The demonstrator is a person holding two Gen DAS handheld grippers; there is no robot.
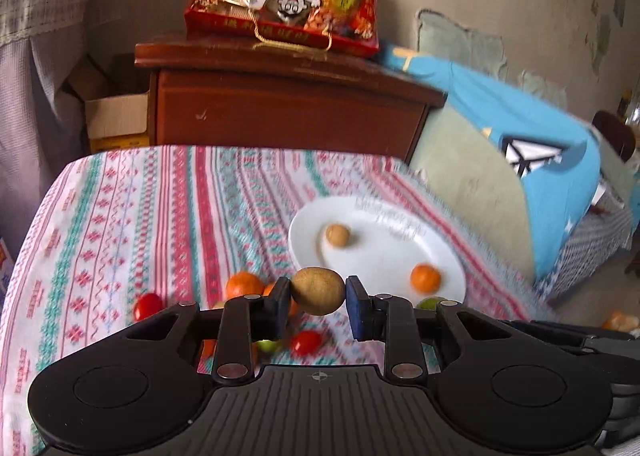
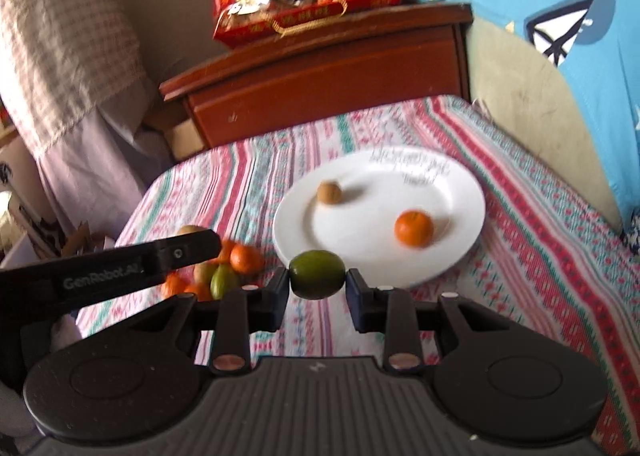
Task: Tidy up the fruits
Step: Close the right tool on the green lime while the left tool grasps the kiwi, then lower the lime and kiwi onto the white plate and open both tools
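Presently: the left gripper (image 1: 317, 298) was clamped on a tan round fruit (image 1: 317, 291), and the right gripper (image 2: 317, 282) on a green fruit (image 2: 317, 274), both evidently bound for the white plate (image 2: 452, 215) at one o'clock, which held an orange (image 2: 413, 228) and a tan fruit (image 2: 329, 192). The loose pile (image 2: 224, 268) lay at nine o'clock on the patterned tablecloth (image 2: 520, 223). A wooden cabinet (image 2: 328, 75) stood at twelve.

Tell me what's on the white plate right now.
On the white plate lie one brown round fruit and one orange, apart from each other. Its near rim is hidden behind the green fruit in the right tongs.
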